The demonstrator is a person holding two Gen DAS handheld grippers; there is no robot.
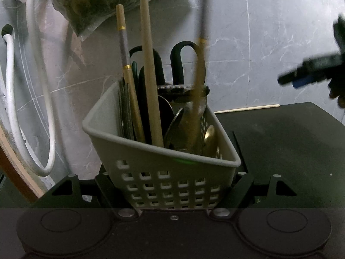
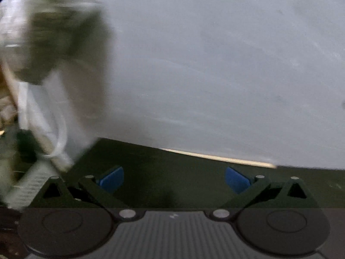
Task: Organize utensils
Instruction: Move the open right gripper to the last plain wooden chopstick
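We have the left tool (image 1: pixel 172 185) clamped on the grey basket (image 1: pixel 163 161), which stands upright on the dark bench (image 1: pixel 280 146). Chopsticks (image 1: pixel 129 79) and scissors (image 1: pixel 183 64) stand in it, long axes near vertical, handles up. One loose chopstick (image 1: pixel 248 108) lies flat along the bench's back edge against the marble wall (image 1: pixel 269 43). White hose (image 1: pixel 43 108) hangs left. Right tool (image 2: pixel 174 180) is spread wide, nothing between its blue pads (image 2: pixel 112 180); view blurred.
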